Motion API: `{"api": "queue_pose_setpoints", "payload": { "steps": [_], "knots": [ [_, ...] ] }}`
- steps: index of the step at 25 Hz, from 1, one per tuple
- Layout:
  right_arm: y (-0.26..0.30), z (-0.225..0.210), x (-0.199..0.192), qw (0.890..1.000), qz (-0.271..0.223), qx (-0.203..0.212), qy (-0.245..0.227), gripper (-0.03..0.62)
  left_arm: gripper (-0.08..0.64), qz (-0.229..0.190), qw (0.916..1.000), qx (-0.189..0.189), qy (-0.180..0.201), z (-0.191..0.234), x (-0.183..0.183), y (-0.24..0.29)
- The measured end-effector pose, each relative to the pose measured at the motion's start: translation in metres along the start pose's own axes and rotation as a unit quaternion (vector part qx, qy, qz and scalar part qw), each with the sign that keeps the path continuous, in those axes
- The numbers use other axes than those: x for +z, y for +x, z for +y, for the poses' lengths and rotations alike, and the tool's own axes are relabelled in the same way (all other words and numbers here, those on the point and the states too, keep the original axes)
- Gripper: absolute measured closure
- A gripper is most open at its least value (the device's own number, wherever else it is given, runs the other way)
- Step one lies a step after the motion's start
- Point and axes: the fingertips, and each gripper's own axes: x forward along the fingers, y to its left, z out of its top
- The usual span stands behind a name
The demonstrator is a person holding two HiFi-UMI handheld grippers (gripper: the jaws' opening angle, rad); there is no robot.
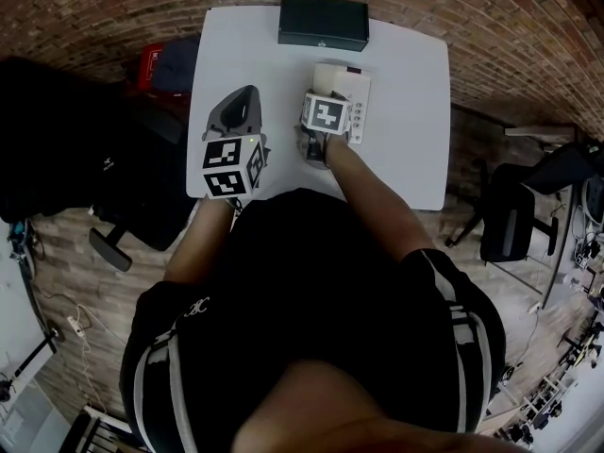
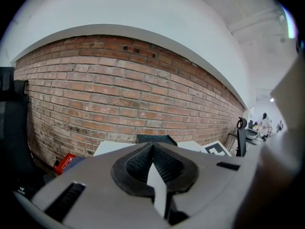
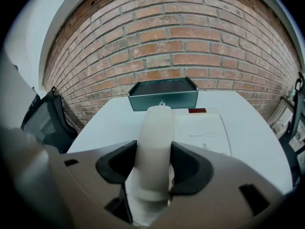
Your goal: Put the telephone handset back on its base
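The white handset lies lengthwise between the jaws of my right gripper, whose dark pads press on both its sides. It sits along the left side of the white telephone base; whether it rests on the base I cannot tell. In the head view the right gripper is over the base at mid table, with the handset's far end showing past the marker cube. My left gripper hovers over the table's left part, shut and empty. Its pads meet, pointing at the brick wall.
A dark green box stands at the far edge of the white table, right behind the base. A black chair and a red item are left of the table. An office chair stands at the right.
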Motion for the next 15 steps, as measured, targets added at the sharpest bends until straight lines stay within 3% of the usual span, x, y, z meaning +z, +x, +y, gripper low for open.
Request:
{"api": "queue_pose_setpoints", "payload": {
  "steps": [9, 15],
  "knots": [
    [0.000, 0.000, 0.003, 1.000, -0.018, 0.005, 0.002, 0.388, 0.557, 0.004, 1.0000, -0.004, 0.004, -0.006, -0.004, -0.002],
    [-0.025, 0.018, 0.024, 0.995, -0.085, 0.049, 0.005, 0.337, 0.558, 0.005, 1.0000, -0.003, 0.004, -0.006, -0.004, -0.004]
  ]
}}
